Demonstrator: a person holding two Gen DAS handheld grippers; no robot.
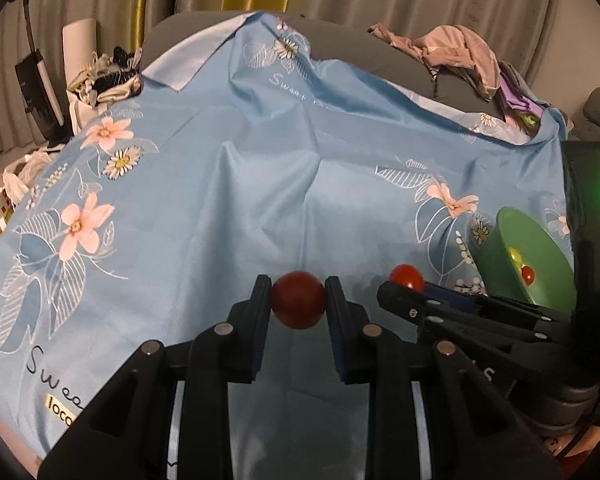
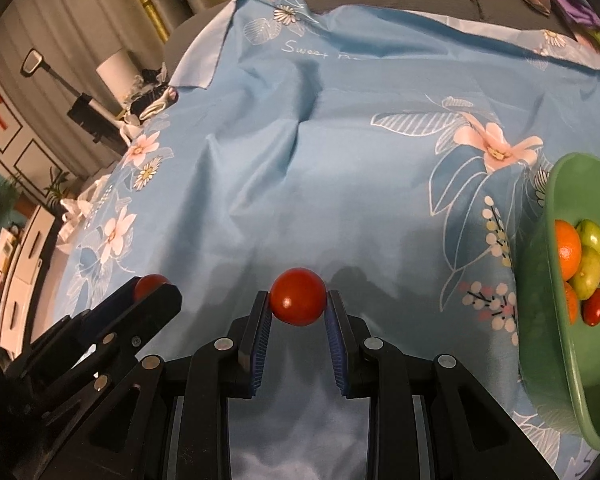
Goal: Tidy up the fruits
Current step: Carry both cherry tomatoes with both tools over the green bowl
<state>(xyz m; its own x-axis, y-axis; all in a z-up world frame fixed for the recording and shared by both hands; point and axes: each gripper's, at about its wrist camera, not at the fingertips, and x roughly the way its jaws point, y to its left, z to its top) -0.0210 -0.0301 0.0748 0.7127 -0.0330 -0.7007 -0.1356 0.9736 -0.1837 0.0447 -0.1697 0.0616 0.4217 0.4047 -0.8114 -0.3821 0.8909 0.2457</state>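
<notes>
Tomatoes (image 1: 299,300) (image 2: 298,297), glossy red, seemingly smooth, pinched in both jaws

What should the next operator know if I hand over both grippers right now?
Left gripper: shut on a dark red cherry tomato, above the blue floral cloth.
Right gripper: shut on a bright red cherry tomato.
Green plastic bowl sits to the right, already holding oranges, green fruits and red tomatoes.
Left to do: drop both held tomatoes in the bowl.
</notes>
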